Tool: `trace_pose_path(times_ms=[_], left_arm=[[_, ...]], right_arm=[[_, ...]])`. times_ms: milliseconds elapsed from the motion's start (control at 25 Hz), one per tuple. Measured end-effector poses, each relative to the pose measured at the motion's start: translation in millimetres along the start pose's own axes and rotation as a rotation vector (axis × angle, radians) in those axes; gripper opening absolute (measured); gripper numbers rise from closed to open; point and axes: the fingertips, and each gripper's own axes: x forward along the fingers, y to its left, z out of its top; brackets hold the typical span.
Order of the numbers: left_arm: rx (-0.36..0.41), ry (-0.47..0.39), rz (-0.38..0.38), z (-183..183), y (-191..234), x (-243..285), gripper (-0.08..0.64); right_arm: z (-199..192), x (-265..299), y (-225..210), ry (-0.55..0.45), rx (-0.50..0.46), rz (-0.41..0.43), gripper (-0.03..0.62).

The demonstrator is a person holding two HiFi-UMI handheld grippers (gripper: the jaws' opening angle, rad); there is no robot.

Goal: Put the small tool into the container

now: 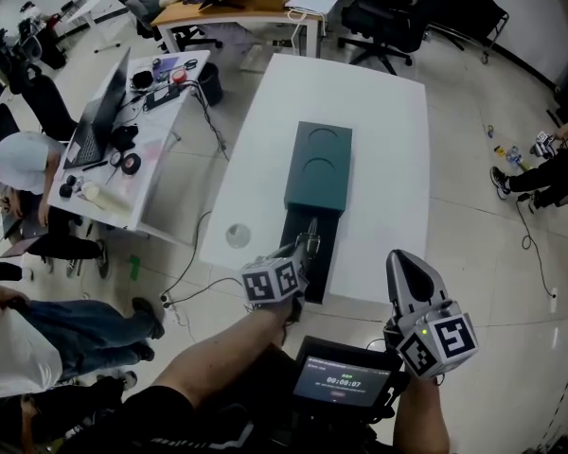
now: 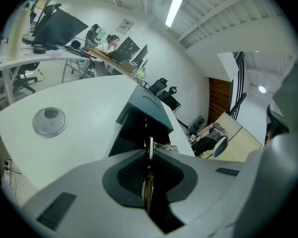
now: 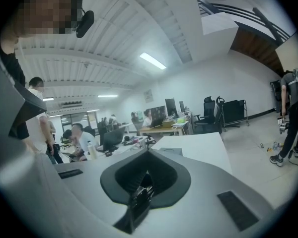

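Note:
A dark green box-shaped container (image 1: 319,164) lies lengthwise on the white table (image 1: 388,159), its black drawer (image 1: 322,258) pulled out toward the near edge. My left gripper (image 1: 306,246) hovers over that drawer, shut on a small thin silvery tool (image 1: 311,229). In the left gripper view the tool (image 2: 149,150) stands edge-on between the jaws of the left gripper (image 2: 148,170) and points at the container's open end (image 2: 139,123). My right gripper (image 1: 403,261) hangs off the table's near right corner, shut with nothing in it. The right gripper view shows that gripper (image 3: 145,185) aimed level across the room.
A round clear lid (image 1: 238,235) lies on the table left of the drawer, also visible in the left gripper view (image 2: 49,121). A cluttered desk (image 1: 123,130) with a laptop stands to the left, people beside it. Office chairs (image 1: 388,17) stand beyond the table. A small screen (image 1: 342,382) sits below.

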Motion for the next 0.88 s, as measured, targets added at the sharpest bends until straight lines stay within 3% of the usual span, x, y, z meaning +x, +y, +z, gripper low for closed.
trace_pose_path(times_ms=[240,440,760,880], left_arm=[[-0.022,0.015,-0.049,-3,-12,9,0.032],[0.04,0.02,0.05,-4,-3,10,0.066],[0.183,0.049,0.126,2,-8,4,0.078],[0.186,0.046,0.14,0,-5,2,0.08]], right_arm=[[2,-1,-1,0.004,0.0,-0.004,0.017],[1,-2,-2,0.004,0.004,-0.001,0.017],[8,7,10,-0.007,0.001,0.022,0.017],[6,5,10,-0.009,0.004,0.024,0.017]])
